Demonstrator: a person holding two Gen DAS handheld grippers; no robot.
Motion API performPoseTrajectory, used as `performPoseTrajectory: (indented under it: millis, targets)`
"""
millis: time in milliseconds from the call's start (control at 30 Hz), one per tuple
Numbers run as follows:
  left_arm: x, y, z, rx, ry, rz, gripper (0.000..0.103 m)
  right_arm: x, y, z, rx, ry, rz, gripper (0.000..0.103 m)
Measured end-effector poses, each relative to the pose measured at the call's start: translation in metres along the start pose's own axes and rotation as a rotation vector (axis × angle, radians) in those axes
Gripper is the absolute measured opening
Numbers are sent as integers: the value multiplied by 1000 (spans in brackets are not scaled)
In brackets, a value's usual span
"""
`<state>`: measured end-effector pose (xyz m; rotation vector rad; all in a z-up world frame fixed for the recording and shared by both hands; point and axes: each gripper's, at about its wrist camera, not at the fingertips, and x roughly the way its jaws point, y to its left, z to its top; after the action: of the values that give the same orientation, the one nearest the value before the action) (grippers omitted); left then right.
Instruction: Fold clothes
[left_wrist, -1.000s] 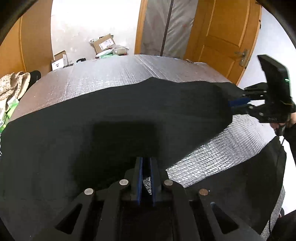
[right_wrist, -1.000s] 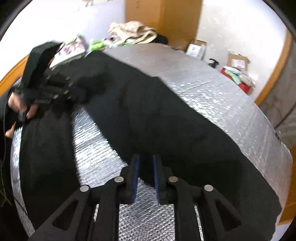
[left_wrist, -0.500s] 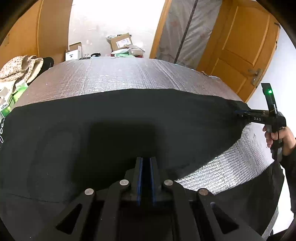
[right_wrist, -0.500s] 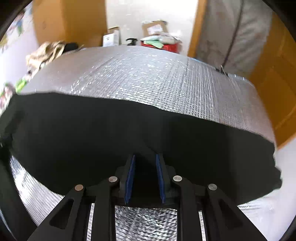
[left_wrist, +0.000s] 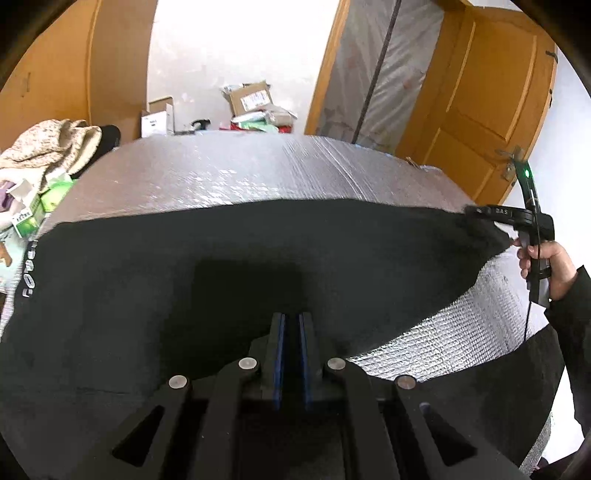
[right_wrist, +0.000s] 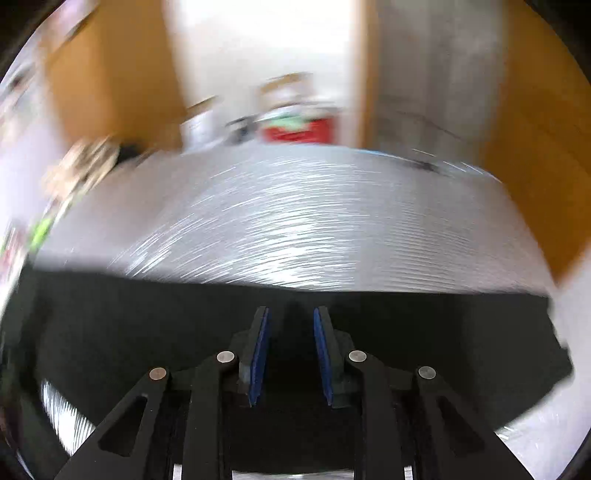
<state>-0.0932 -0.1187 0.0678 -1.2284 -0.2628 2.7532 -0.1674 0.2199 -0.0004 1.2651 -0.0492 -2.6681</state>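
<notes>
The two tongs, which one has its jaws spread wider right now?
The right tongs: a clear gap shows between their blue pads over the black garment. The left tongs are nearly closed, pinching the cloth.

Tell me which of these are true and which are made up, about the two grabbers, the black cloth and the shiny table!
1. The black cloth lies on a shiny silver table cover. True.
2. The left gripper has its fingers spread wide apart. False: its blue pads sit close together, pinching the cloth's near edge.
3. A bare hand holds the right gripper at the cloth's far right corner. True.
4. The cloth is bright red. False: it is black, with white lettering near its left edge.
5. The wooden door behind the table is orange-brown. True.
</notes>
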Motion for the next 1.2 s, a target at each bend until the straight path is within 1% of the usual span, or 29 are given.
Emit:
performPoseTrajectory:
  millis: [33, 67, 100, 167, 333, 433, 467, 533, 567, 600, 633, 667, 700, 800, 833, 867, 933, 1000, 1133, 1200]
  targets:
    - [-5, 1, 1, -7, -14, -2, 7, -3, -23, 2, 66, -2, -26, 25]
    - [-9, 2, 2, -12, -29, -9, 7, -7, -42, 0, 105, 0, -39, 25]
    - [-13, 2, 3, -16, -44, -15, 7, -12, -59, -2, 127, 8, -53, 25]
    - [-21, -3, 6, -20, -88, -37, 7, -21, -84, -11, 126, 28, -74, 25]
    - [-50, -16, 13, -27, -212, -133, 7, -25, -112, -27, 106, 97, -99, 25]
    - [-63, -26, 16, 3, -252, -148, 7, -19, -122, -30, 47, 157, -146, 25]
    - [-64, -28, 16, 9, -250, -140, 7, -20, -124, -31, 36, 154, -176, 25]
    - [-62, -30, 16, 14, -240, -130, 7, -23, -127, -29, 51, 133, -257, 25]
    - [-60, -31, 16, 12, -232, -127, 7, -25, -128, -28, 63, 118, -268, 26]
    - [-58, -32, 15, 11, -224, -124, 7, -26, -126, -25, 69, 95, -243, 26]
    - [-56, -33, 15, 9, -216, -121, 7, -26, -123, -23, 67, 75, -196, 25]
    - [-54, -34, 15, 8, -208, -118, 7, -24, -118, -22, 53, 69, -159, 25]
    - [-50, -33, 13, 6, -194, -103, 7, -19, -110, -20, 23, 76, -144, 25]
    - [-38, -28, 9, -7, -154, -64, 7, 5, -98, -16, -69, 111, -168, 26]
    - [-36, -25, 8, -17, -143, -54, 7, 10, -98, -14, -90, 106, -176, 30]
    - [-33, -22, 6, -28, -132, -44, 7, 12, -102, -12, -92, 93, -190, 40]
    - [-34, -15, 3, -46, -127, -28, 7, 13, -117, -6, -38, 92, -215, 52]
    - [-37, -12, 1, -53, -131, -17, 7, 10, -130, -2, 24, 85, -222, 52]
    - [-43, -5, 1, -83, -153, -25, 7, -15, -143, -3, 113, 17, -168, 52]
    - [-48, -6, 2, -93, -179, -37, 7, -24, -146, -5, 137, -1, -125, 47]
